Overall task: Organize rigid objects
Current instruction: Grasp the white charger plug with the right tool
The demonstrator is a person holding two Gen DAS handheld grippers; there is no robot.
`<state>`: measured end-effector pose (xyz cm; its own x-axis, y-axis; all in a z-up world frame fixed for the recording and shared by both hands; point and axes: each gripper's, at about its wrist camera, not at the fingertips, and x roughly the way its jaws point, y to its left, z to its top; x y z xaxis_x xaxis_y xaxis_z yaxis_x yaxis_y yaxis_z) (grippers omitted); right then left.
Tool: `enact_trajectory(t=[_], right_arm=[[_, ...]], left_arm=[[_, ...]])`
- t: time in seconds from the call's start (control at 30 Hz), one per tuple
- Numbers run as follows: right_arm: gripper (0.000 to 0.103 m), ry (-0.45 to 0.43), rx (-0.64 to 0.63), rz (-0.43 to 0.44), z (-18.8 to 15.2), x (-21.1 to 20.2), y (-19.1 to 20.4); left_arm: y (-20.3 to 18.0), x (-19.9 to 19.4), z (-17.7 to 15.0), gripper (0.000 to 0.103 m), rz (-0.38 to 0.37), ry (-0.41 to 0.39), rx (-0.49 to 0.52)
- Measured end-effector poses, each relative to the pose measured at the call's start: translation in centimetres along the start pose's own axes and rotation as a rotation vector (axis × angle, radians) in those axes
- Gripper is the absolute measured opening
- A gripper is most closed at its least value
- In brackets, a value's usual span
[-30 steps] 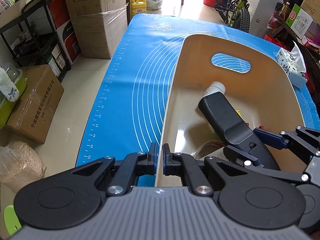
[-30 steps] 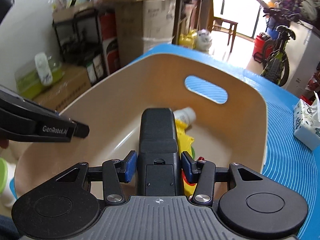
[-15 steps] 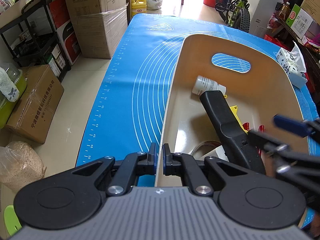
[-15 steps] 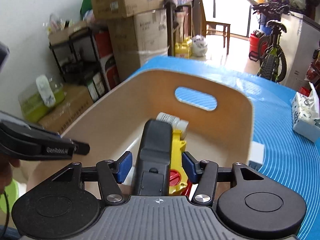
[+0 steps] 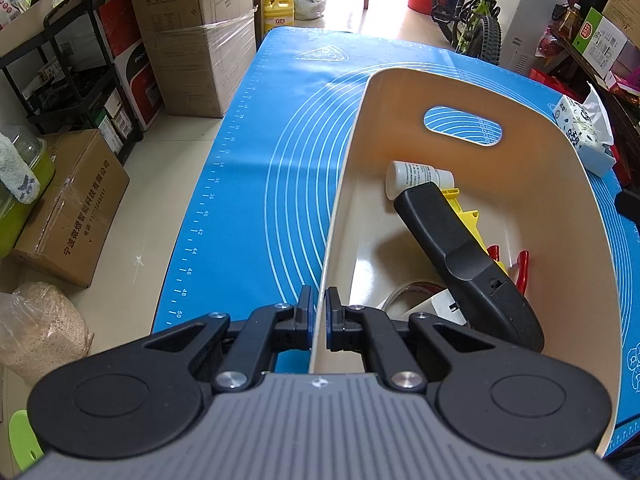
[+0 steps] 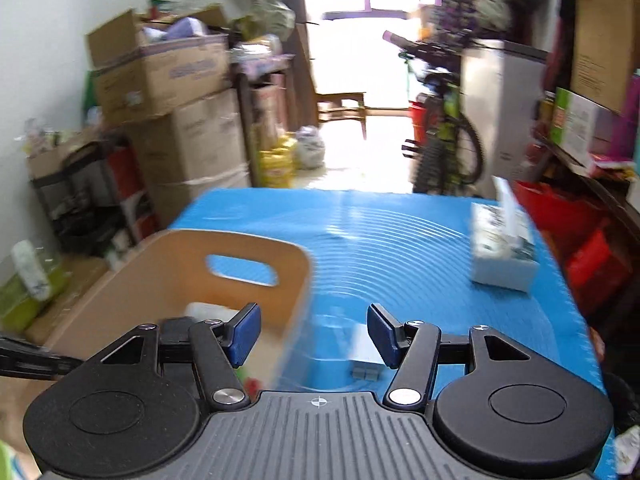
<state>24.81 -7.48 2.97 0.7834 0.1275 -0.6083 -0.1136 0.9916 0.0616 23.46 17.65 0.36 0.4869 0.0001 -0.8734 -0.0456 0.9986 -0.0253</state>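
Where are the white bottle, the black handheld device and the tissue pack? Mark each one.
white bottle (image 5: 416, 178), left wrist view, on its labelled body.
black handheld device (image 5: 460, 256), left wrist view, on the middle of its black casing.
tissue pack (image 6: 502, 254), right wrist view, on its near side face.

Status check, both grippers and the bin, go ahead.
Left gripper shut on the beige bin wall. Right gripper open, empty. Black handheld device lies in the bin. Nothing in the way.
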Motion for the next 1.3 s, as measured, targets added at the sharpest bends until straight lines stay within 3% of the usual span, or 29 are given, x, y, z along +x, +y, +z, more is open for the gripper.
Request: enact_trajectory(t=[0.3, 0.77, 1.0, 1.1, 1.17, 1.2, 1.3], right_arm=[[0.067, 0.088, -0.017, -0.034, -3.1, 4.4, -2.8], [0.067, 0.099, -0.028, 0.059, -4.2, 9.8, -3.5], [0.066, 0.142, -0.024, 0.005, -4.3, 11.7, -3.1], [0.064, 0.157, -0.033, -0.024, -4.5, 12.3, -2.8], [0.059, 0.162, -0.049, -0.037, -4.7, 12.5, -2.5], [0.052, 0.164, -0.068, -0.042, -4.8, 12.6, -2.1], [0.049, 0.151, -0.1, -0.066, -4.9, 12.5, -1.3]], left_arm=[[0.0, 0.0, 0.0, 0.007, 0.001, 0.001, 0.0], [-0.1, -0.1, 0.1, 0.008, 0.012, 0.003, 0.004], [-0.3, 0.0, 0.0, 0.008, 0.015, 0.002, 0.008], [-0.3, 0.0, 0.0, 0.008, 0.017, 0.002, 0.009], [-0.3, 0.0, 0.0, 0.008, 0.02, 0.002, 0.012], [-0.4, -0.1, 0.0, 0.008, 0.02, 0.002, 0.011], [-0.4, -0.1, 0.0, 0.008, 0.019, 0.002, 0.009]])
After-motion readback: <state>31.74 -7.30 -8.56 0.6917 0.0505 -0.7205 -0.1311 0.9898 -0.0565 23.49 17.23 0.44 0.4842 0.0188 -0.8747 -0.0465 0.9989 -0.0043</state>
